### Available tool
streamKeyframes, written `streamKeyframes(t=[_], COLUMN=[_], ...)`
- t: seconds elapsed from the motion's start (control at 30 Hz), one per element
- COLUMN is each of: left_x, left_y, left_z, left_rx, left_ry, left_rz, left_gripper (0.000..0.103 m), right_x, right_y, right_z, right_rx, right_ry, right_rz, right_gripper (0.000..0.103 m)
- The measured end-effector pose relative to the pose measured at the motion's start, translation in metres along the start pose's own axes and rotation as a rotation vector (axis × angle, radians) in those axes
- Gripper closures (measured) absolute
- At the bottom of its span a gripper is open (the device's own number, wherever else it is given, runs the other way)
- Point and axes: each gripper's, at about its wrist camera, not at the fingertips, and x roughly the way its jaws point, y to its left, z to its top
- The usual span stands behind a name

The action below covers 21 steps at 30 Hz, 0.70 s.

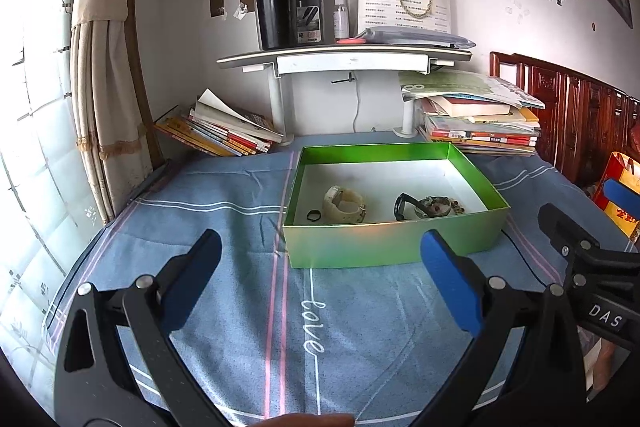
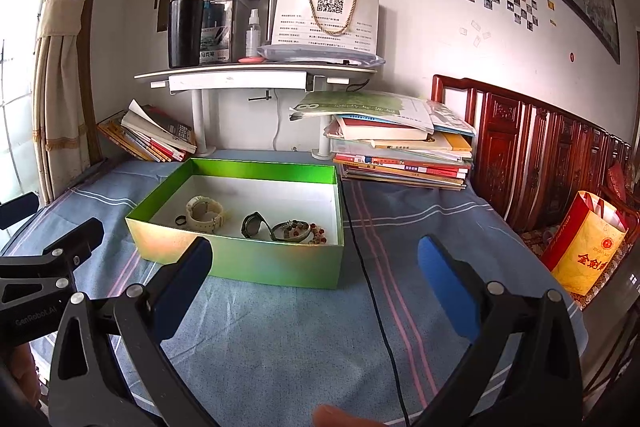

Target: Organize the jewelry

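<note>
Tongs (image 1: 320,267) apart; box (image 1: 394,247) w/ watches (image 1: 344,205)

The box (image 1: 394,247) was shiny green outside and white inside, the cloth (image 1: 224,203) blue with white and pink stripes, the flask (image 1: 275,7) black, and the watch (image 2: 205,213) cream

The table is covered with a blue cloth (image 2: 280,327) that has white and pink stripes and the white word "love". Directly on the cloth stands an open green cardboard box (image 2: 256,259). A thin black cable (image 2: 372,299) runs over the cloth just beside the box. At the far edge lie two stacks of books (image 2: 400,155), and the white feet of a small raised shelf (image 2: 256,73) stand between them.
</note>
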Motion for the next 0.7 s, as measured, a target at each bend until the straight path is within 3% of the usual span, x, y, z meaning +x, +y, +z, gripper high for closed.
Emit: streamKeyframes(t=[0.7], left_x=[0.0009], left_y=[-0.0008], left_z=[-0.0020], left_rx=[0.011], left_ry=[0.008], left_rz=[-0.006], left_gripper=[0.004], right_x=[0.0049], right_y=[0.0055], right_z=[-0.0023], right_rx=[-0.002], right_ry=[0.018], right_rz=[0.011], right_gripper=[0.003])
